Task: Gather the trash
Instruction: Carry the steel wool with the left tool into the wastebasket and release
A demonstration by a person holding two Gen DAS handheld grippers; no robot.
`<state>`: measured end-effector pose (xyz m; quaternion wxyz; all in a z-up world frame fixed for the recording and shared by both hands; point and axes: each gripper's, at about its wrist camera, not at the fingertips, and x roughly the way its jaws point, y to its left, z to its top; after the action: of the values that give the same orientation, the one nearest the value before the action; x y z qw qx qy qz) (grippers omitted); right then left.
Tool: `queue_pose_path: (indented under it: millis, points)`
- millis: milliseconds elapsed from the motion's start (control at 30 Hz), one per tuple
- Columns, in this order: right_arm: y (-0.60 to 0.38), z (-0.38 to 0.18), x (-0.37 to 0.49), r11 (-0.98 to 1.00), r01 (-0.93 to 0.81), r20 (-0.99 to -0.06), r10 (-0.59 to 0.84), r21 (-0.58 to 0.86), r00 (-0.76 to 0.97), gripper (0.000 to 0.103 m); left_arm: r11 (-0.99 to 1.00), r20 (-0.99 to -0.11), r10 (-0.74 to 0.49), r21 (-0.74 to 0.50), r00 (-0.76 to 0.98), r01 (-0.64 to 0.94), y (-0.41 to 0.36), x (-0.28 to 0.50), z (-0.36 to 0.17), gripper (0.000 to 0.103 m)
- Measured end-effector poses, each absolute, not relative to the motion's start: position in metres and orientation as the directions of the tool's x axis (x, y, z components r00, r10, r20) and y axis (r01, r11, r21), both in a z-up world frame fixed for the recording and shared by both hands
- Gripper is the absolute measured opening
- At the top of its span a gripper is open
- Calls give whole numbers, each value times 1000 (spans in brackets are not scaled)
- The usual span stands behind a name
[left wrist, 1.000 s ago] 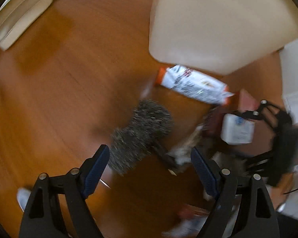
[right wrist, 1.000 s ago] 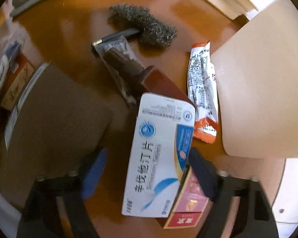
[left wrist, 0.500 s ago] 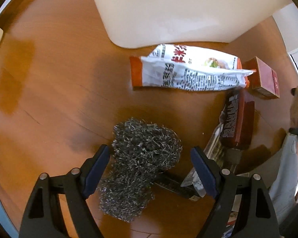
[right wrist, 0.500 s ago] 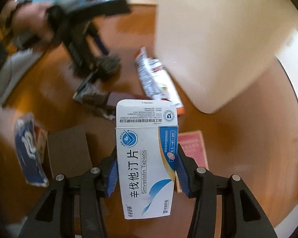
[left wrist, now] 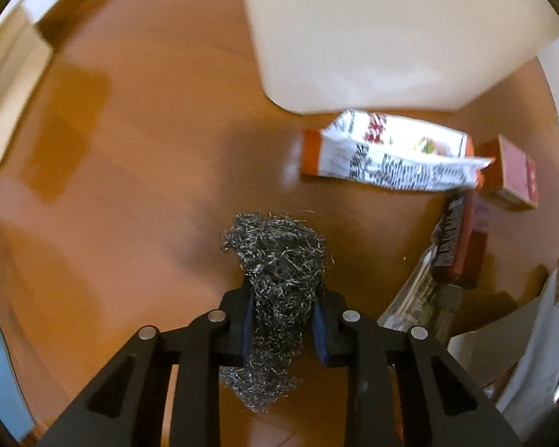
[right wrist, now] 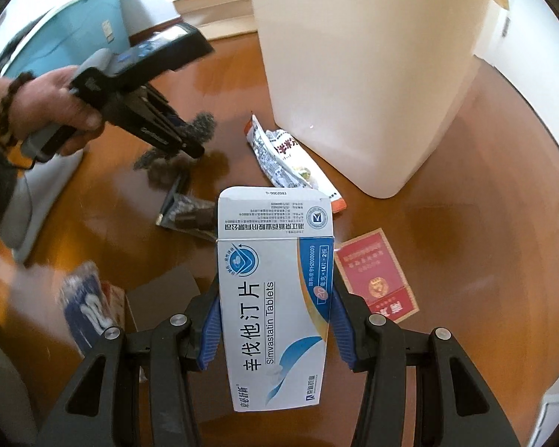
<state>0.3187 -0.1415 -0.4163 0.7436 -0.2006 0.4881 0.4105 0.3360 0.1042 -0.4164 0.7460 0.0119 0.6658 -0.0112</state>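
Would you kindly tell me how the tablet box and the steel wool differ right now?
The tablet box is a flat, printed white-and-blue carton; the steel wool is a grey, tangled wad. The box sits in the right gripper; the left gripper is closing on the wool. Both are clamped between jaws.

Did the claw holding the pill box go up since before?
Yes. The right claw lifted the pill box off the floor; the cream bin, seen from above earlier, now shows its whole side.
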Motion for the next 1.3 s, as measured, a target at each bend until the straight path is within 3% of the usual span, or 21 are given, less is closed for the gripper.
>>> queue_pose_path:
  millis: [233,367,500,600,733,833,1033,1233,1300]
  points:
    - [-140,-424,327,651,-733,-862,471,198,186,52,991,-978,-12,-40,209,-128,119,294,-333,24]
    - [-152,-426,332,703,-670,-852,483,239,202,52,979,-935,-20,-90,354,-182,125,295,-249,24]
    - [-165,-433,338,752,-600,-852,479,273,211,52,972,-820,-123,-213,558,-98,110,329,-149,24]
    - [-173,-435,338,775,-561,-855,473,289,212,52,978,-788,-179,-206,589,22,90,376,-118,24]
    - [-172,-435,336,776,-557,-855,476,296,208,52,985,-843,-171,-156,511,73,71,453,-139,24]
    - [-173,-436,335,780,-552,-855,474,297,211,52,996,-910,-88,-71,406,58,63,500,-175,24]
    - [-181,-439,335,785,-535,-857,476,312,198,52,996,-989,-83,-87,125,-23,65,523,-257,26]
    - [-188,-437,334,794,-526,-860,467,305,206,52,993,-986,-106,-111,130,-32,60,516,-258,54]
    - [-189,-434,335,796,-524,-858,467,303,213,52,993,-981,-112,-114,161,-6,59,508,-247,56]
